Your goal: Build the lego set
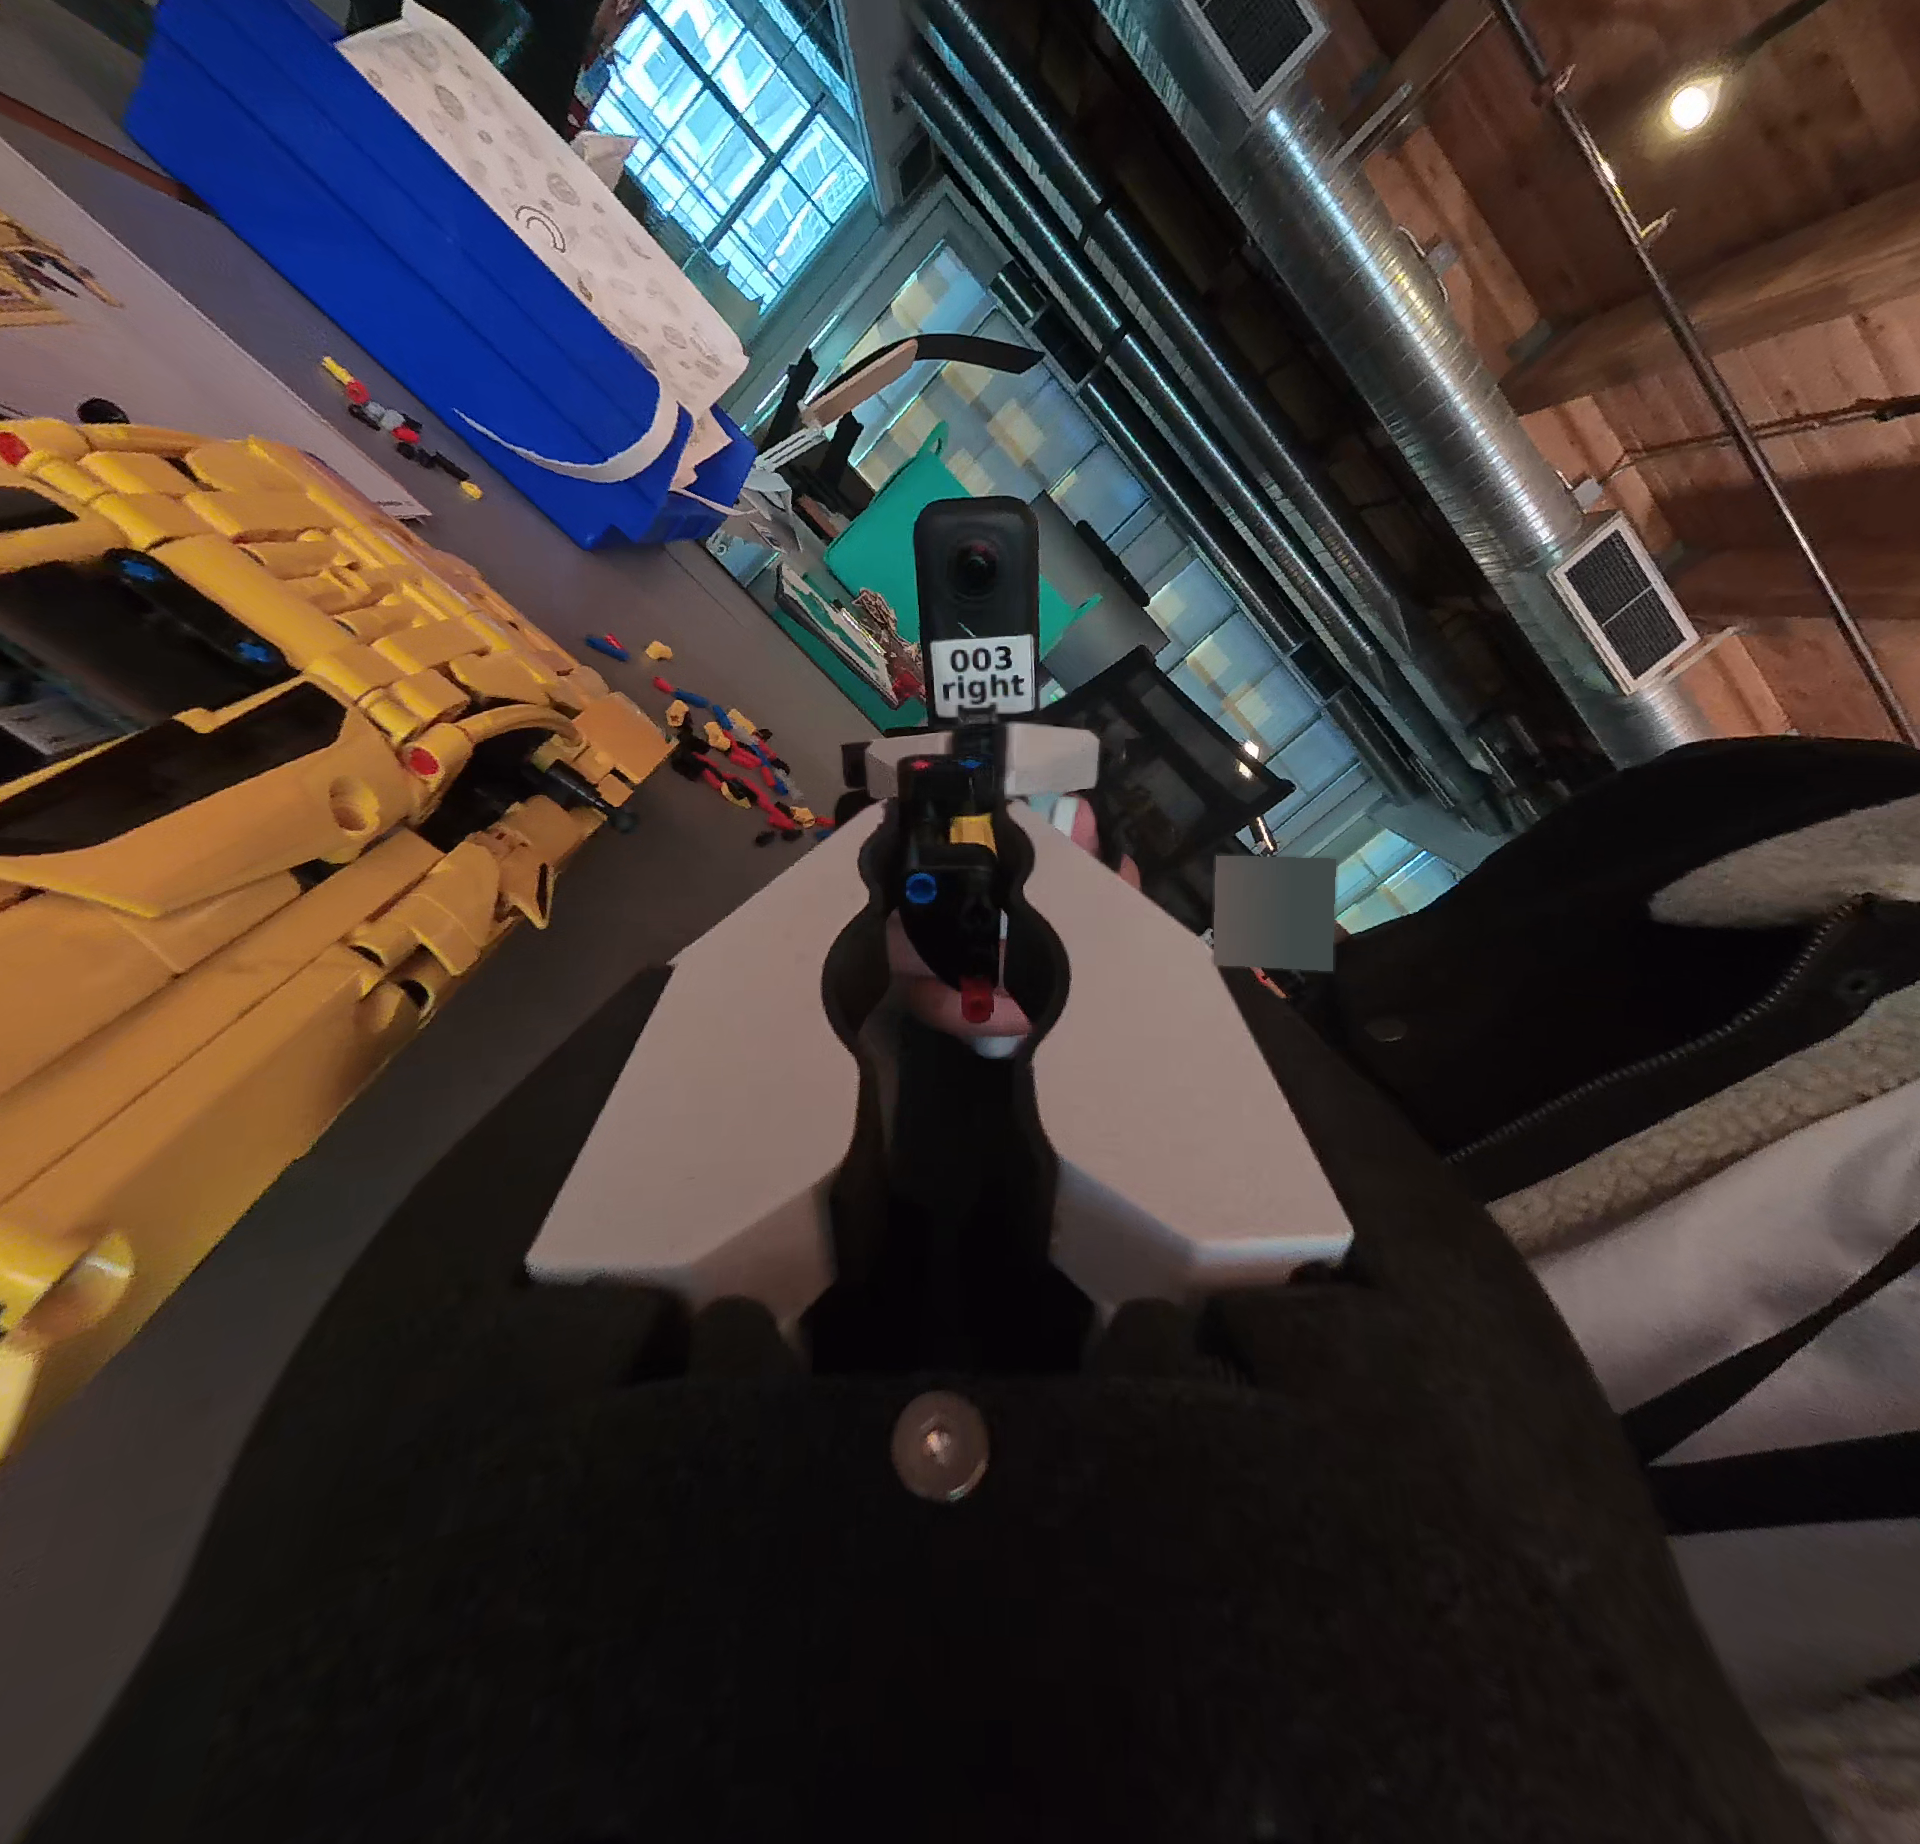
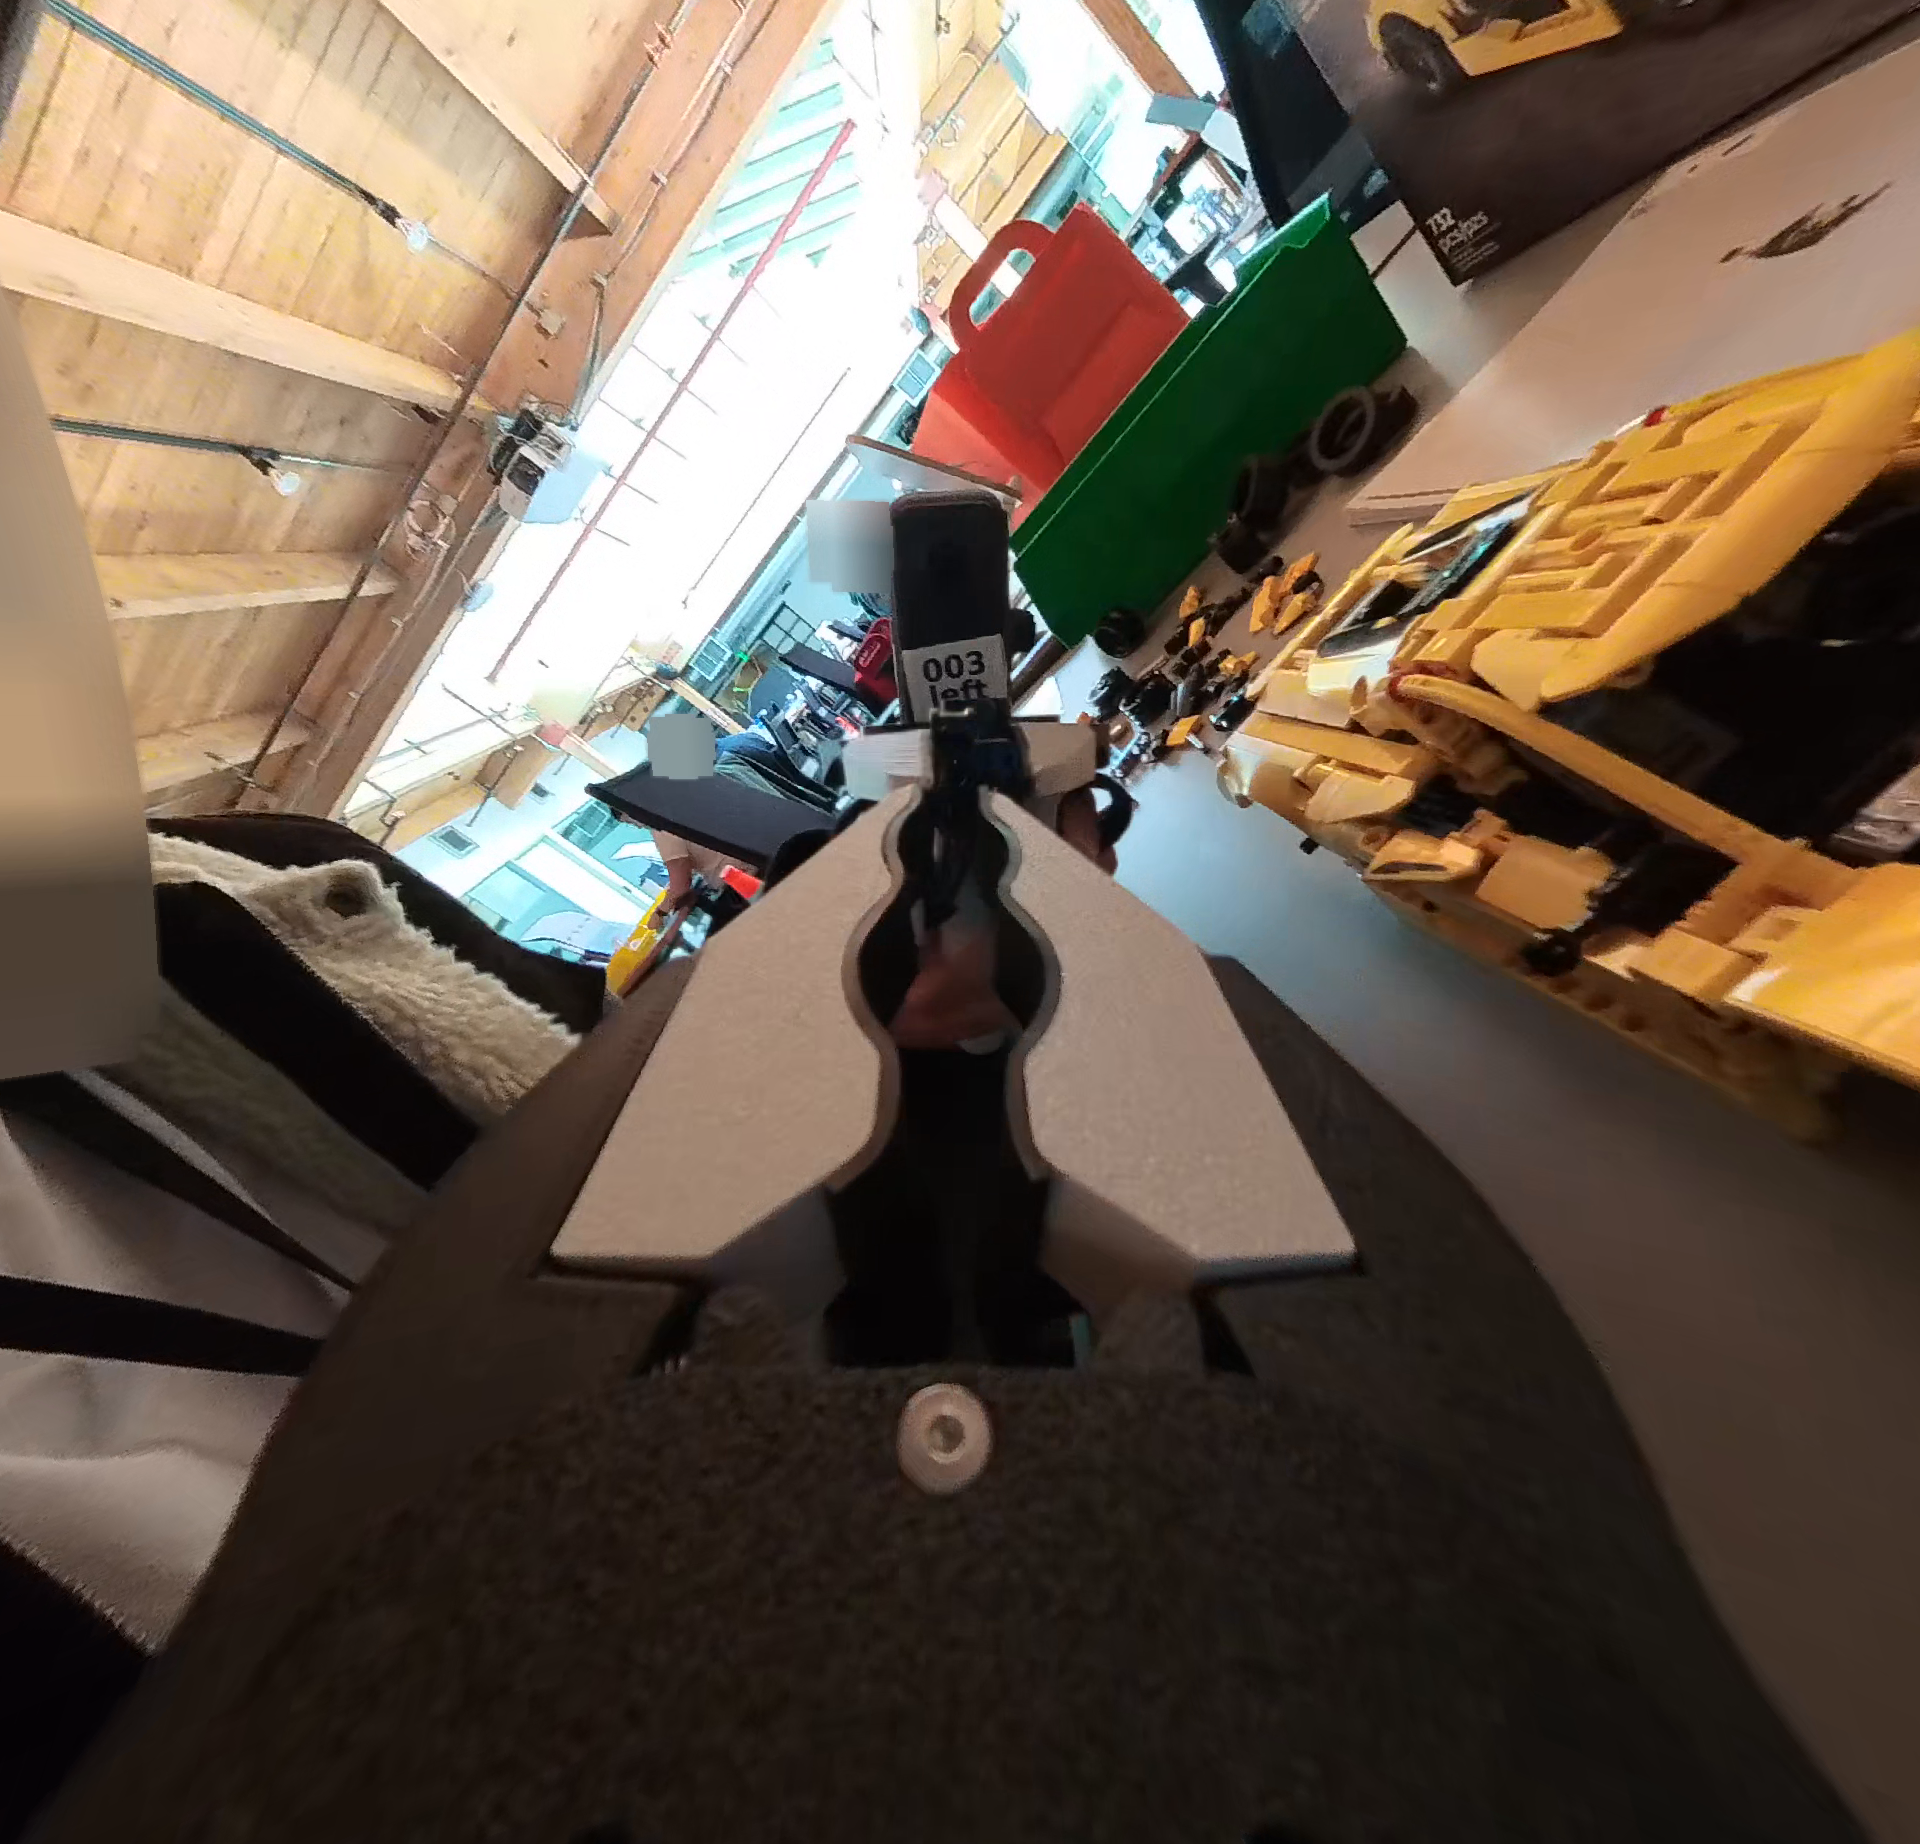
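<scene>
My two grippers meet tip to tip above table, both clamped on one small black sub-assembly (image 1: 951, 890). Left gripper (image 1: 948, 859) pinches it near end; right gripper (image 2: 961, 838) pinches far end.

Step in hand, by my judgement: seating pin into sub-assembly before fitting to yellow car (image 1: 260, 755). Next move calls for straight, steady push, no twist.

Left view alone shows blue pin (image 1: 920, 887), red pin (image 1: 975, 996), loose pieces (image 1: 738, 745) and blue bin (image 1: 395, 267). Right view alone shows spare wheels (image 2: 1340, 444), green bin (image 2: 1205, 464).
</scene>
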`<action>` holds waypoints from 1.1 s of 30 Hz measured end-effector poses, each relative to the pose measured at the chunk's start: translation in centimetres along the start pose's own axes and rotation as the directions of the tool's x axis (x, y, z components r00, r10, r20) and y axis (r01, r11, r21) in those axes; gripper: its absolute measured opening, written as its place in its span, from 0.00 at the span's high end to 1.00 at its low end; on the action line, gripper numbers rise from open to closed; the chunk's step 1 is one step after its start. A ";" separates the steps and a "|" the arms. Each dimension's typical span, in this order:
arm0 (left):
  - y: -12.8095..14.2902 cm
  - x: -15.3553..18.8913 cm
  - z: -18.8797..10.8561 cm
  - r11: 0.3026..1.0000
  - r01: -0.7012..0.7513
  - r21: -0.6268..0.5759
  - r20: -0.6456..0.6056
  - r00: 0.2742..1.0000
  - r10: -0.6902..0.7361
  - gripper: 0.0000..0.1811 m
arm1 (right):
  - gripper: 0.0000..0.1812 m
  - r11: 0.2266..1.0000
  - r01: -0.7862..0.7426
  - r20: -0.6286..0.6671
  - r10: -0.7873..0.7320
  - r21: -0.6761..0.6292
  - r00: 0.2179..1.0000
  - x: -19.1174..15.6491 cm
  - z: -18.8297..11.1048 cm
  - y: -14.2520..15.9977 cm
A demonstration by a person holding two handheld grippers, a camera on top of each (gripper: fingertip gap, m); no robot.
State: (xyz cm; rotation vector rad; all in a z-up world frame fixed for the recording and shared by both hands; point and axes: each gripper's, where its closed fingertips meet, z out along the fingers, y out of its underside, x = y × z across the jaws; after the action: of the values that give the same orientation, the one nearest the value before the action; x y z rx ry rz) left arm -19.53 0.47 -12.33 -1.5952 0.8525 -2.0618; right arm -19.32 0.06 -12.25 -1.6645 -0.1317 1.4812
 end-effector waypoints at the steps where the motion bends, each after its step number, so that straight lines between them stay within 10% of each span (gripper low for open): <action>1: 0.0 0.0 0.0 1.000 0.001 0.003 -0.001 1.000 -0.001 0.91 | 0.97 1.000 -0.003 -0.004 0.003 0.004 1.000 0.1 0.2 0.0; 33: -0.1 -0.8 -0.2 1.000 0.022 0.023 0.042 0.999 -0.023 0.91 | 0.97 1.000 -0.016 -0.011 0.016 0.015 1.000 1.0 0.7 0.3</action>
State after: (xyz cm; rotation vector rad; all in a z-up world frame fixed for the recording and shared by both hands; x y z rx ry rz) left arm -19.51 1.08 -12.84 -1.6376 0.7978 -2.0378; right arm -19.78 0.82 -13.11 -1.6653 -0.1008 1.4809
